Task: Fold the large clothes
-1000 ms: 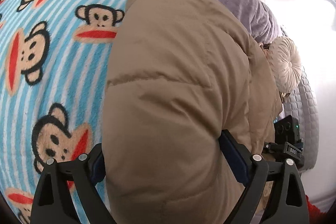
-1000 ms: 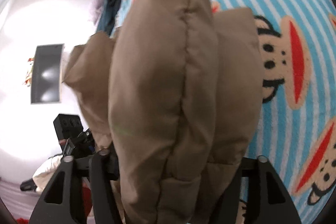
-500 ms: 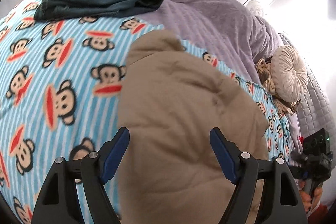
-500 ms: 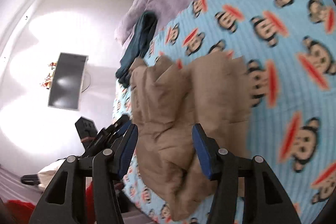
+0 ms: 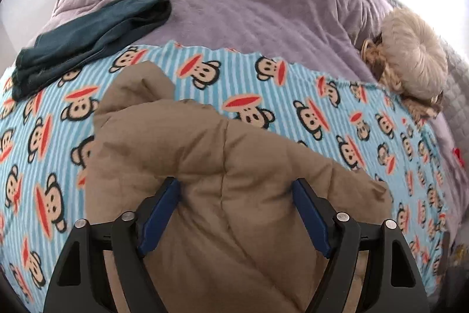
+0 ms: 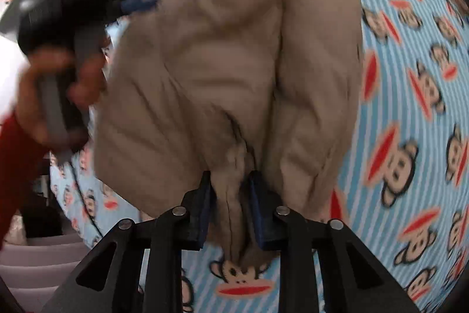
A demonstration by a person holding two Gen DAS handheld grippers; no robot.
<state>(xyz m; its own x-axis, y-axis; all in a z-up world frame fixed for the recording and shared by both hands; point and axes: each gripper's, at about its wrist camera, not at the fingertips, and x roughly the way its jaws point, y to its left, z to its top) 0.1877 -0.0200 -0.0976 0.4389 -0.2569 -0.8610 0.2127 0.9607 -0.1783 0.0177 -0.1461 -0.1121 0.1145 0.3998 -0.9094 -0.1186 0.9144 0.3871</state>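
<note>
On the bed: a tan puffer jacket [image 5: 222, 166] lies bunched on a blue striped blanket [image 5: 293, 96] printed with monkey faces.
Jacket position: it rests near the bed's near edge, folded over on itself into thick padded lobes.
What has changed: a second ago both tongs held the jacket bulging close against the cameras; now it lies lower and flatter on the blanket, with much more of the bed in view.
Left tongs [image 5: 234, 213]: blue pads spread wide, straddling a padded section without pinching it; a second ago they squeezed that padding.
Right tongs [image 6: 230, 204]: half a second ago they stood apart; now they are nearly closed, gripping a narrow ridge of jacket fabric at its near end.
Meaning for the task: likely one fold has been laid down, and the right side is taking a fresh hold for the next fold or to tidy the edge.
Left hand [image 6: 55, 90]: seen blurred from the right camera, holding its tool over the jacket's far side.
Surroundings: a dark teal garment [image 5: 88, 34] lies folded at the blanket's far corner, a purple duvet [image 5: 249, 5] beyond it, and a round cream cushion [image 5: 413, 60] off to the right.
Obstacles: nothing sits on the jacket; the left tool hovers over the fabric the right side might lift.
</note>
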